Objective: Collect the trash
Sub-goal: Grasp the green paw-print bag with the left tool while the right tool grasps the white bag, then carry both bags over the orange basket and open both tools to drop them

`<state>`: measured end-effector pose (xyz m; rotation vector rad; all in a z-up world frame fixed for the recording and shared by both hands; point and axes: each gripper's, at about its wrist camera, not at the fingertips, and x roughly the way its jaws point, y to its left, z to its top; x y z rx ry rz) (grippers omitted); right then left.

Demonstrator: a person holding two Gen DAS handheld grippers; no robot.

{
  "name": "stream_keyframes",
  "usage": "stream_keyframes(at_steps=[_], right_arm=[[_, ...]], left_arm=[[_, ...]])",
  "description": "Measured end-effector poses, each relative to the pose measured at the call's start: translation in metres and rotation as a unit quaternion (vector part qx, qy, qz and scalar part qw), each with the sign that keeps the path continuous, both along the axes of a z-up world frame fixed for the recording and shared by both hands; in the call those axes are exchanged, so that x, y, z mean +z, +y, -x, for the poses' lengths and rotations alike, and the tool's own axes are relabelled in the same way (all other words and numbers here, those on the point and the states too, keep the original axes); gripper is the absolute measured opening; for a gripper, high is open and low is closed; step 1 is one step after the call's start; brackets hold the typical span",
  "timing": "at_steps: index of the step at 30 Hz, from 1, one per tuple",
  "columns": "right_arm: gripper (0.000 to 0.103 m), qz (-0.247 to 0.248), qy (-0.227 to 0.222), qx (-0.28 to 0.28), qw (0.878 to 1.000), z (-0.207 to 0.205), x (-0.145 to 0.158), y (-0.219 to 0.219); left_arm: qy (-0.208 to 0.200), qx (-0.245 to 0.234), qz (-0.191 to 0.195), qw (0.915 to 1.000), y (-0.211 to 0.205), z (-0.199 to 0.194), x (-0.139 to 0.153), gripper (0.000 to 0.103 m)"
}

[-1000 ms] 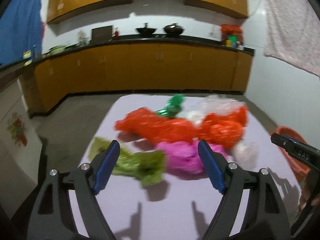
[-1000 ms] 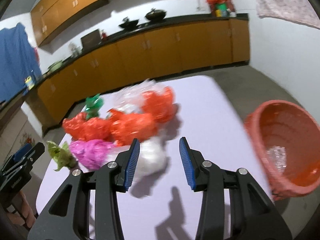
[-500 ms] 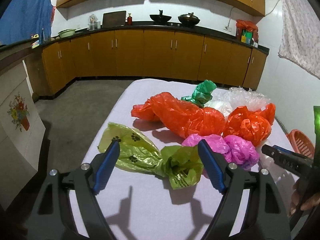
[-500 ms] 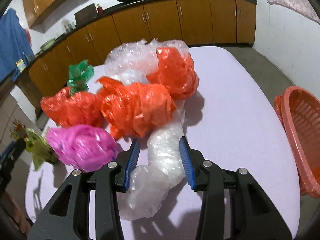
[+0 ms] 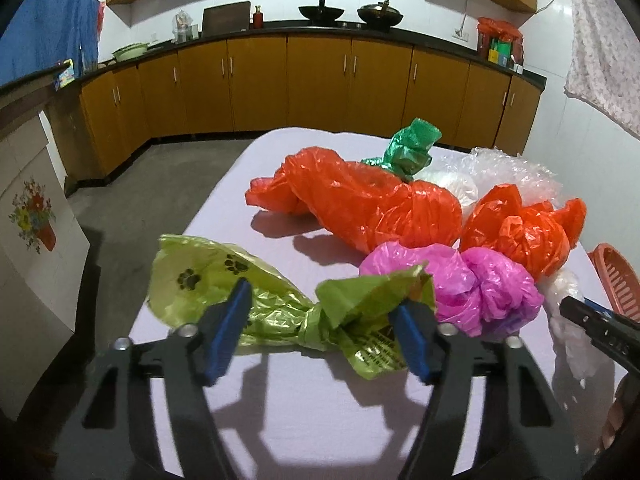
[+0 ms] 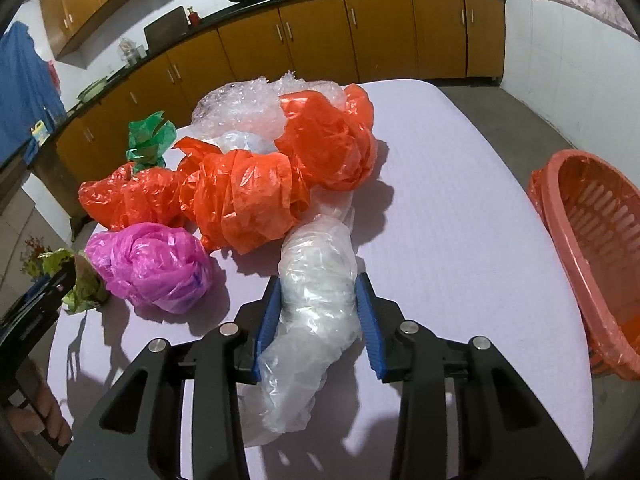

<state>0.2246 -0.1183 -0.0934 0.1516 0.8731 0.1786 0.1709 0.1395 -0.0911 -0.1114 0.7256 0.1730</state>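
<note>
Crumpled plastic bags lie on a lilac table (image 5: 320, 420). My left gripper (image 5: 320, 332) is open, its blue pads on either side of the knot of a light green paw-print bag (image 5: 224, 284). My right gripper (image 6: 318, 320) is open with its pads around a clear plastic bag (image 6: 316, 292), touching or nearly touching its sides. A pink bag (image 6: 152, 268) (image 5: 480, 284) lies between the two. Orange bags (image 6: 240, 196) (image 5: 360, 204), a dark green bag (image 5: 412, 148) and clear bubble wrap (image 6: 256, 108) lie behind.
An orange plastic basket (image 6: 592, 248) stands at the table's right edge, tilted; its rim also shows in the left wrist view (image 5: 616, 276). Brown kitchen cabinets (image 5: 320, 84) run along the far wall. The floor (image 5: 152, 196) lies to the left of the table.
Both grippers have moved forward and down toward the table. The left now straddles the green bag; the right now has the clear bag between its pads.
</note>
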Motion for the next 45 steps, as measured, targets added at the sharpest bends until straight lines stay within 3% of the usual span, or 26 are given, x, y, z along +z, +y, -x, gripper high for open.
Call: stream_keyframes(at_steps=[3,11,13,14,17,30,45], right_arm=[[0.037,0.0,0.002,0.003,1.0,0.002,0.001,-0.001],[0.039,-0.004,0.006,0.002,1.0,0.007,0.0,-0.006],[0.034,-0.007,0.007,0.006,1.0,0.007,0.001,-0.007],[0.032,-0.009,0.006,0.007,1.0,0.007,0.001,-0.008],[0.028,-0.018,0.005,0.009,1.0,0.01,0.003,-0.011],[0.026,-0.038,-0.018,0.031,0.999,0.034,0.022,-0.016],[0.026,-0.056,-0.037,0.053,0.996,0.079,0.042,-0.027]], left_arm=[[0.011,-0.008,0.013,0.9998,0.002,-0.003,-0.005,0.042],[0.014,-0.013,0.017,0.9997,0.003,-0.003,-0.009,0.04],[0.014,-0.017,0.019,0.9996,0.003,-0.004,-0.009,0.027],[0.016,-0.02,0.022,0.9994,0.003,-0.005,-0.01,0.015],[0.013,-0.028,0.028,0.9991,0.005,-0.005,-0.009,0.007],[-0.028,-0.033,0.041,0.9982,0.009,0.028,0.022,0.005],[-0.082,-0.09,0.039,0.9919,-0.029,0.059,0.074,0.005]])
